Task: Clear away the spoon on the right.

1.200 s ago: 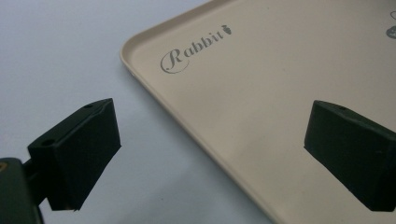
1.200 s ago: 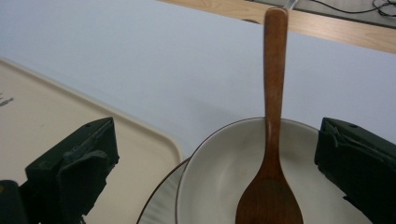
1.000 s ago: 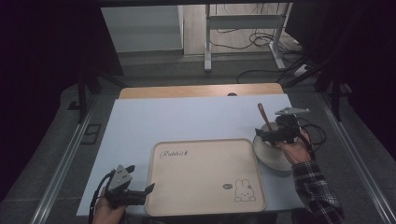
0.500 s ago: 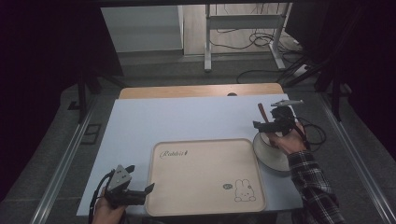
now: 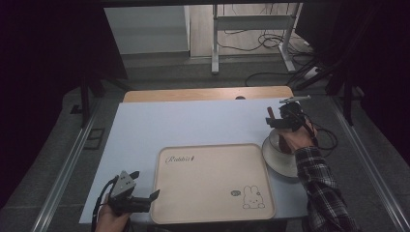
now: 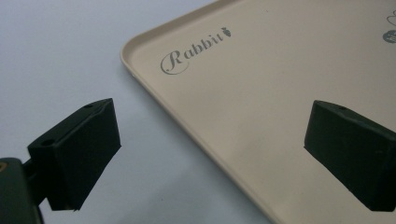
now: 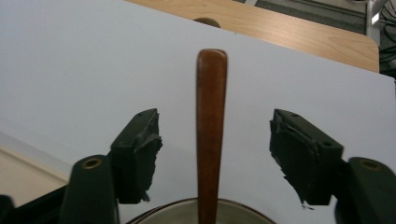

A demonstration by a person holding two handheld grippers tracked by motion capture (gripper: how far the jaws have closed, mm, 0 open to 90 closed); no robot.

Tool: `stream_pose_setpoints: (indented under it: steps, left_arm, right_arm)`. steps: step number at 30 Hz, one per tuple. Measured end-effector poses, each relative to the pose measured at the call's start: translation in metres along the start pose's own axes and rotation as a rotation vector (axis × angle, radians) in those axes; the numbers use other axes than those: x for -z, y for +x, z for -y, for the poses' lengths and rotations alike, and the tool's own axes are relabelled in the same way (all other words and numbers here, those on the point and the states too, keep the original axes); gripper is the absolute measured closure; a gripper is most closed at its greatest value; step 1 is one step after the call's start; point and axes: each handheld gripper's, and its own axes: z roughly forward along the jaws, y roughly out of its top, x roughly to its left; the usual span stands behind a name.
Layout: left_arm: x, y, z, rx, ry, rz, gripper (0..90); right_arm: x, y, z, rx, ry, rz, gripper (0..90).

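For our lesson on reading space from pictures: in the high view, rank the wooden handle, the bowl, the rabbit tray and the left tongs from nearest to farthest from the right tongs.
1. wooden handle: between the right tongs' jaws, untouched.
2. bowl: just below, under the hand.
3. rabbit tray: left of the bowl, mid-table.
4. left tongs: near the table's front left corner, at the tray's left edge.

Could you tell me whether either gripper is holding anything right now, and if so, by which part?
Nothing is held yet. The right gripper straddles the brown wooden handle rising from the bowl; its jaws have been closing, pads clear. The left gripper is open over the beige tray's edge.
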Motion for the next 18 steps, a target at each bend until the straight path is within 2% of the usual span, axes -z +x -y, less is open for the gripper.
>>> stream_pose_setpoints:
  steps: [12,13,14,18]
  left_arm:
    - [0.0,0.0,0.0,0.0,-0.002,0.001,3.3]
    - [0.0,0.0,0.0,-0.001,-0.001,0.001,3.3]
    - [0.0,0.0,0.0,-0.001,-0.001,0.001,3.3]
    - [0.0,0.0,0.0,-0.007,0.003,0.0,3.3]
  right_arm:
    - [-0.013,-0.002,-0.004,0.024,0.028,0.015,53.1]
    - [-0.013,0.0,-0.004,0.03,0.03,0.007,58.6]
    - [-0.013,0.0,-0.004,0.03,0.03,0.007,58.6]
    - [-0.011,0.006,-0.004,0.062,0.027,0.014,74.0]
